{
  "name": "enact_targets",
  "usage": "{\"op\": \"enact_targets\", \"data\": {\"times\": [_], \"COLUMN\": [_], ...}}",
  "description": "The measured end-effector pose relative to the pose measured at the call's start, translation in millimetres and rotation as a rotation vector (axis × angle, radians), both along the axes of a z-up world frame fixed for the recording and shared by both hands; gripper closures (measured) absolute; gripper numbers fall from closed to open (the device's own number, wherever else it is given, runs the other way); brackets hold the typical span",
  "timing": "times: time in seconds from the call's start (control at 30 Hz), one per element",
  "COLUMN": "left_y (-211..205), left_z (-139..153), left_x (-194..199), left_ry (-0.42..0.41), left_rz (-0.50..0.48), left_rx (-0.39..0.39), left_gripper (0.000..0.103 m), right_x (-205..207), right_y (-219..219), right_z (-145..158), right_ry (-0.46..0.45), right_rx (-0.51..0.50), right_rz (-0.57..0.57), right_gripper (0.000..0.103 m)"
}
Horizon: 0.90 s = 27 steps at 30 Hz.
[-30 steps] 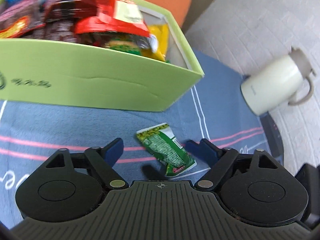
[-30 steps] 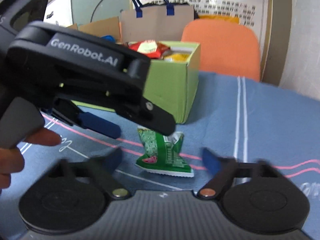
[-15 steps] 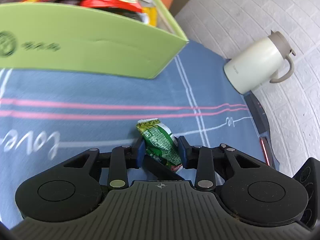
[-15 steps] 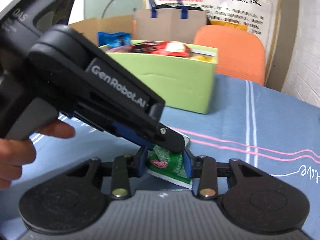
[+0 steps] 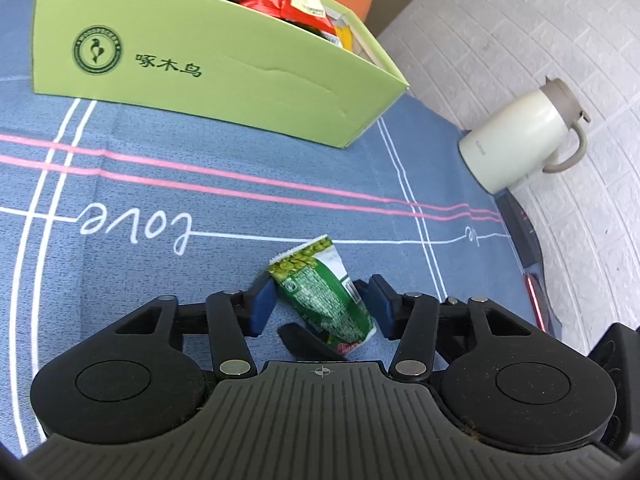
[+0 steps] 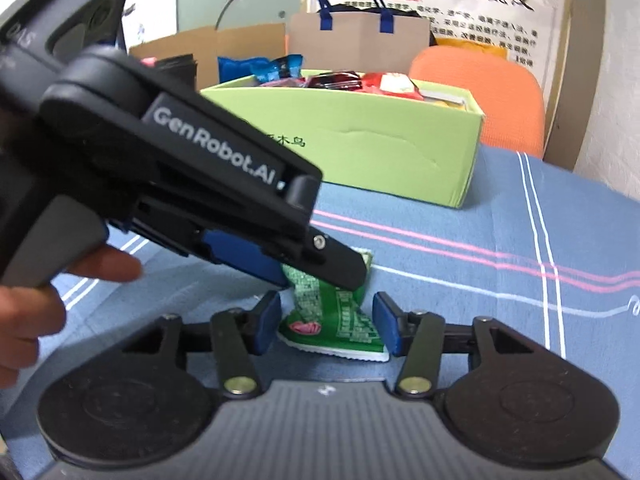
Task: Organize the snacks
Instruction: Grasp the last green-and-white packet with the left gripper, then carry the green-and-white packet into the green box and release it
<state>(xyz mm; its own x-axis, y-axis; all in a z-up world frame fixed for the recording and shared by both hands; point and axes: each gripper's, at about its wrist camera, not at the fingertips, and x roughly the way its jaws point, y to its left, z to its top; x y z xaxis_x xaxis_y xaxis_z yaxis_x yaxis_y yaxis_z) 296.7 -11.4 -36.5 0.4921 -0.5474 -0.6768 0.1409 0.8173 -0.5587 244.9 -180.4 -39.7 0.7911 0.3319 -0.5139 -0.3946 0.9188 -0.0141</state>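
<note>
A small green snack packet (image 5: 320,292) lies on the blue tablecloth (image 5: 160,200), in front of the light green box (image 5: 224,92) full of snack bags. My left gripper (image 5: 320,306) straddles the packet's middle. Its jaws are opening, and the blue pads stand just off the packet's sides. From the other side my right gripper (image 6: 327,325) straddles the packet (image 6: 336,320) near its sealed end. Those jaws are opening too, with a gap showing at the left pad. In the right wrist view the left gripper (image 6: 320,278) reaches in over the packet's far end.
A cream jug (image 5: 516,144) stands at the table's right edge, by the white brick wall. An orange chair (image 6: 480,96), a paper bag (image 6: 360,40) and cardboard boxes sit behind the green box (image 6: 380,152). A hand (image 6: 32,312) holds the left gripper's grip.
Both grippers came in wide open around the packet, closed on it half a second ago, and now stand slightly apart. Both have drawn back from the green box.
</note>
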Motion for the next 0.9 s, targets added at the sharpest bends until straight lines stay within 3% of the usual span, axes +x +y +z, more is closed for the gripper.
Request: {"op": "enact_targets", "data": {"times": [0.07, 0.27, 0.43, 0.53, 0.63, 0.8, 0.9], "left_y": [-1.1, 6.8, 4.9, 0.9, -6.2, -6.8, 2.0], "left_z": [-3.7, 25.0, 90.8, 115.8, 114.5, 72.0, 61.7], "left_x": [1.2, 3.4, 51.1, 96.3, 145.5, 201.2, 201.7], "left_ry": [0.018, -0.045, -0.197, -0.259, -0.253, -0.147, -0.165], "left_rz": [-0.022, 0.000, 0.022, 0.034, 0.065, 0.073, 0.067], "left_rx": [-0.035, -0.118, -0.085, -0.035, 0.048, 0.146, 0.102], "left_gripper": [0.093, 0.094, 0.092, 0.080, 0.080, 0.087, 0.086], "right_x": [-6.4, -13.9, 28.8, 77.1, 133.8, 198.9, 209.4], "right_y": [2.6, -9.3, -12.1, -8.5, -5.3, -3.3, 1.0], "right_z": [0.3, 26.5, 81.6, 110.4, 116.2, 86.4, 78.1], "right_ry": [-0.012, -0.082, -0.230, -0.286, -0.258, -0.098, -0.087], "right_rx": [-0.020, 0.027, 0.017, 0.015, 0.036, 0.057, 0.036], "right_rz": [0.001, 0.030, 0.066, 0.069, 0.048, 0.029, 0.043], "right_gripper": [0.062, 0.063, 0.063, 0.063, 0.063, 0.063, 0.061]}}
